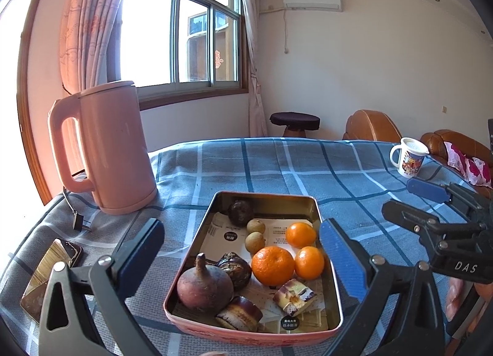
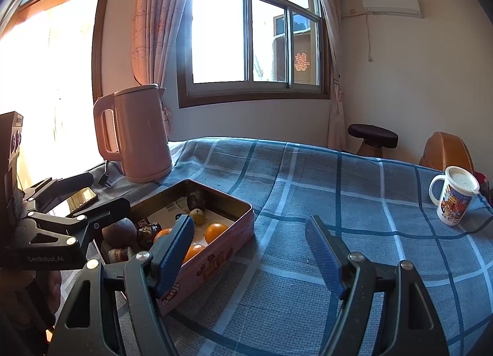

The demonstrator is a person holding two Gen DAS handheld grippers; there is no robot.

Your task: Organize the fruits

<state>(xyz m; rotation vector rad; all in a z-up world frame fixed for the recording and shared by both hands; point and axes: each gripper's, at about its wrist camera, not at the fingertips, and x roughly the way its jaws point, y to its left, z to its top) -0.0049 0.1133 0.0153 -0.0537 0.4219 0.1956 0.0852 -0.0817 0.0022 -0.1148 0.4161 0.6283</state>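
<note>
An open pink tin (image 1: 265, 196) sits on the blue checked tablecloth. It holds three oranges (image 1: 272, 265), two small longans (image 1: 255, 234), a dark round fruit (image 1: 240, 212), a brown pear-shaped fruit (image 1: 205, 286), a wrinkled dark fruit (image 1: 234, 268) and cake pieces (image 1: 294, 296). My left gripper (image 1: 240, 228) stands open just in front of the tin, one finger on each side, holding nothing. My right gripper (image 2: 249, 226) is open and empty over bare cloth to the right of the tin (image 2: 215, 260). In each wrist view the other gripper also shows, open: the right one (image 1: 409, 202) and the left one (image 2: 101, 192).
A pink kettle (image 1: 117, 146) stands left of and behind the tin, its plug (image 1: 78, 220) lying on the cloth. A shiny flat object (image 1: 49, 276) lies at the near left. A printed mug (image 2: 454, 199) stands at the far right edge. Brown sofas and a stool lie beyond the table.
</note>
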